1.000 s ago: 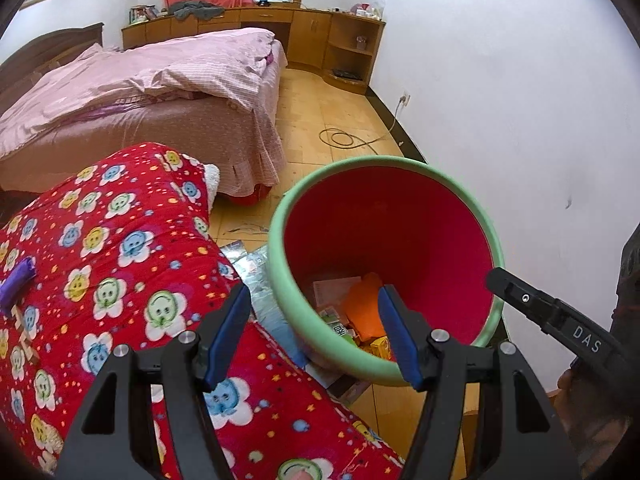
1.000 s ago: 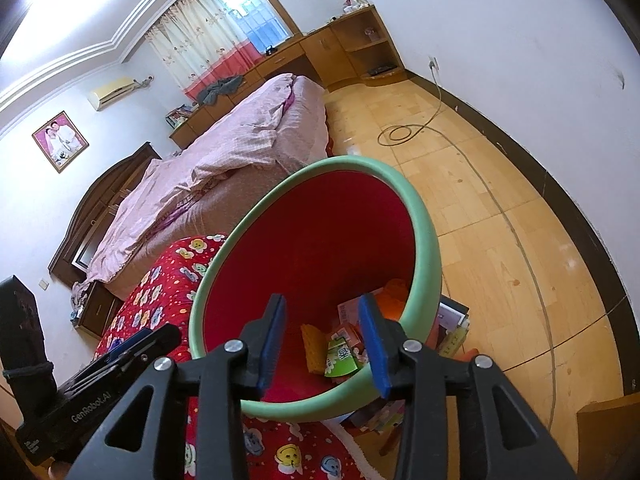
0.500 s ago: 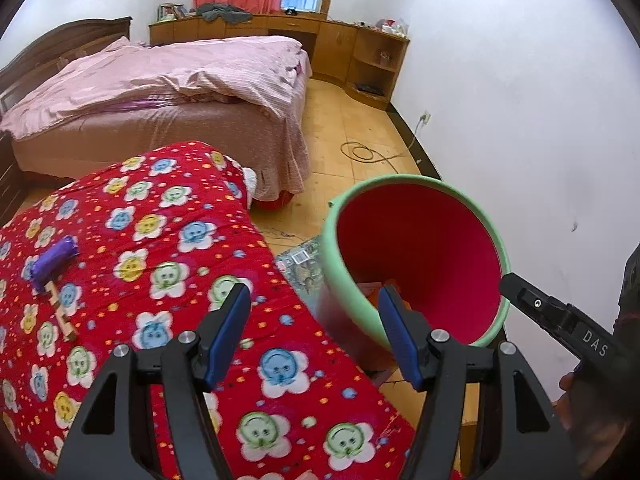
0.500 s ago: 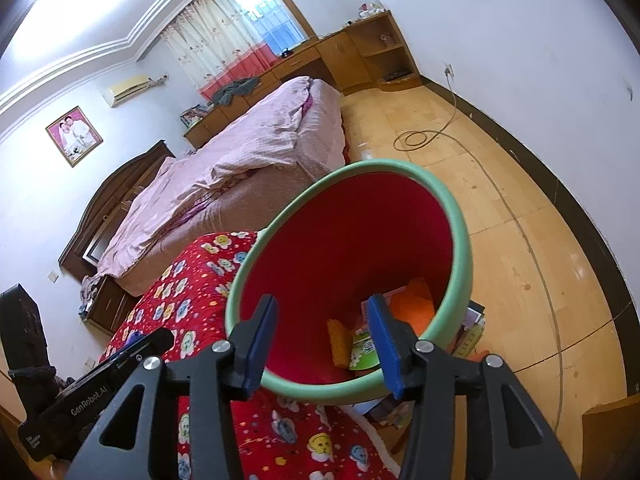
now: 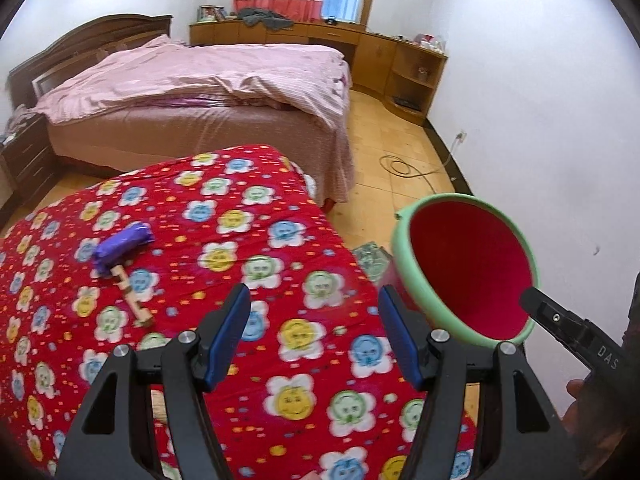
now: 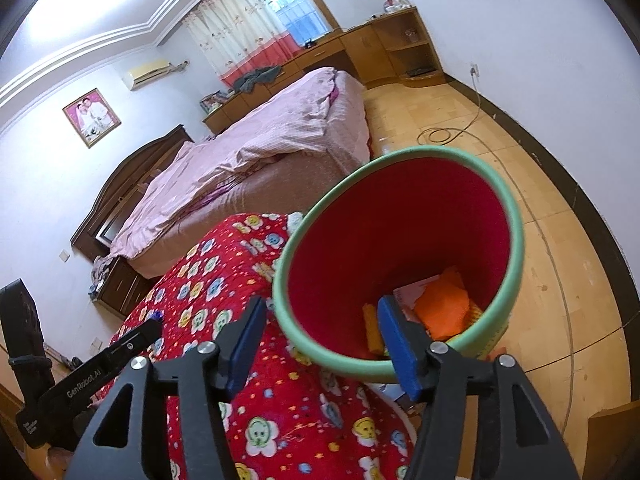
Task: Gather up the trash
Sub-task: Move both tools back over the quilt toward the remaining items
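Though hidden left, bin trash right.

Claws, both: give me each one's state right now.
Left claw: open, holding nothing.
Right claw: open, has just been opening, nothing between its jaws.

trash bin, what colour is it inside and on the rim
The trash bin is red inside with a pale green rim; the right wrist view shows it best.

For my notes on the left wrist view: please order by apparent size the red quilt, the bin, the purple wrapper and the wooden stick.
1. red quilt
2. bin, though nearness to the camera enlarges it
3. purple wrapper and wooden stick: too alike to rank
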Available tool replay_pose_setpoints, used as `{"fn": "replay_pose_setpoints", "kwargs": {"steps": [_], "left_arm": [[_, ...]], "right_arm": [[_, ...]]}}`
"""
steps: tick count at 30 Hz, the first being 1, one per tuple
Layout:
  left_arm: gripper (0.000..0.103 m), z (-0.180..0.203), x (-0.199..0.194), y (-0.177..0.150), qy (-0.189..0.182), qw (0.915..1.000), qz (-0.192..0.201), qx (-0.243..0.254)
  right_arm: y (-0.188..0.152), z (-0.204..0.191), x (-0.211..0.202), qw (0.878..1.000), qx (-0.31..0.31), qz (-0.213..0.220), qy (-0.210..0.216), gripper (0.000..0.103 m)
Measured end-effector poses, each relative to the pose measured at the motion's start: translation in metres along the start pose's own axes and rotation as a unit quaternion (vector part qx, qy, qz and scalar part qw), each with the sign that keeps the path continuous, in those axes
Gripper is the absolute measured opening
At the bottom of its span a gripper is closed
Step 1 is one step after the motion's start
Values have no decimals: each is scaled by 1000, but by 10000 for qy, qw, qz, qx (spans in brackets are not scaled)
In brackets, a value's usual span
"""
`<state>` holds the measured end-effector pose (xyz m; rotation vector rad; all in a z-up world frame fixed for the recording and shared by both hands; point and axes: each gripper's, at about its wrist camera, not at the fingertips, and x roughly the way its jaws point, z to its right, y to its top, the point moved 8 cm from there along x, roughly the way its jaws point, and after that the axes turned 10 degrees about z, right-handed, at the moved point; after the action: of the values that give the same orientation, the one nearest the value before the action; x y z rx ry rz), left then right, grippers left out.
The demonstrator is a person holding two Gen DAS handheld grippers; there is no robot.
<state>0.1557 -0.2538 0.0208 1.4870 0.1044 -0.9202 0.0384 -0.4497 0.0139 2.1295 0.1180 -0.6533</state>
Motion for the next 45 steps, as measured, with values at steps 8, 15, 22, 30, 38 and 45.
{"fn": "replay_pose_setpoints", "kwargs": {"steps": [8,15,22,30,38,45], "left_arm": [[66,-48,-3,-1,446,9986,8,-294],[66,-85,2,-8,843,9952,-93,-487],[66,-117,12,-14,1183,9906,-246,-635],[66,-145,27,-21,1563,9846,-338,-701],[66,-159,47,-26,1626,9819,-467,-856],[59,-172,58,-37,1782,9762,-652,-1051]], "right_arm": [[-11,-25,11,9996,-147,-179,158,64],[-21,-43,27,9986,-265,-370,275,65],[-29,-62,50,9966,-406,-607,371,65],[-38,-76,71,9947,-531,-776,420,65],[-43,-77,86,9939,-514,-897,374,66],[-44,-81,95,9932,-540,-940,415,66]]}}
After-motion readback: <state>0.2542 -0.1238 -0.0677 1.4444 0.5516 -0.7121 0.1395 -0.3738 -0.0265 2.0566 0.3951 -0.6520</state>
